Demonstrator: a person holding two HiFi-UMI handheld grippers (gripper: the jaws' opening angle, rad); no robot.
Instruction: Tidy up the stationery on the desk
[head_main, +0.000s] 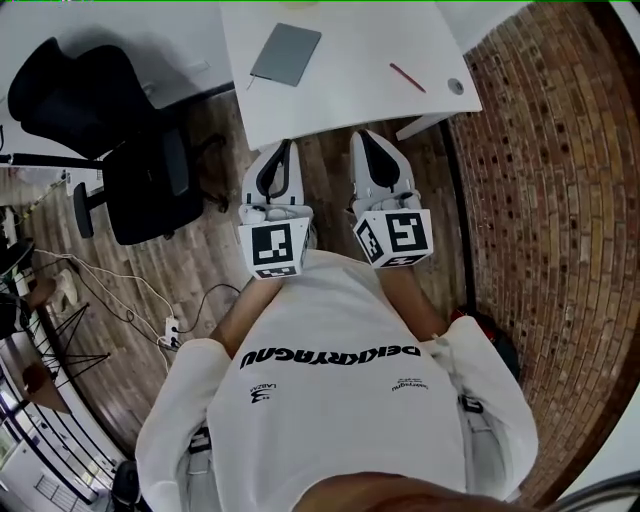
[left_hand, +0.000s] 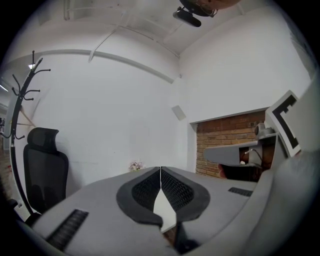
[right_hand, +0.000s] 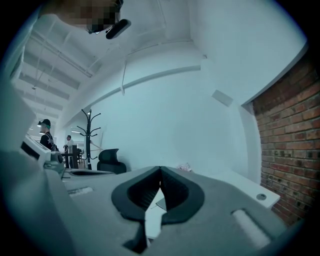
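Wood floor (head_main: 325, 175) below, white desk (head_main: 350, 85) just ahead. Held low near waist, side by side, pointing forward: left gripper (head_main: 283, 148), right gripper (head_main: 366, 136). Both clenched, pads together, gripping nothing. Grey notebook (head_main: 286, 53) on desk ahead of left; red pen (head_main: 407, 77) ahead-right of right.

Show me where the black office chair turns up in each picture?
Head view: the chair is upper left, left of the white desk.
Left gripper view: chair at the lower left edge.
Right gripper view: chair small and far off, left of centre.
Shared landmark: the brick wall, on the right side in all three.
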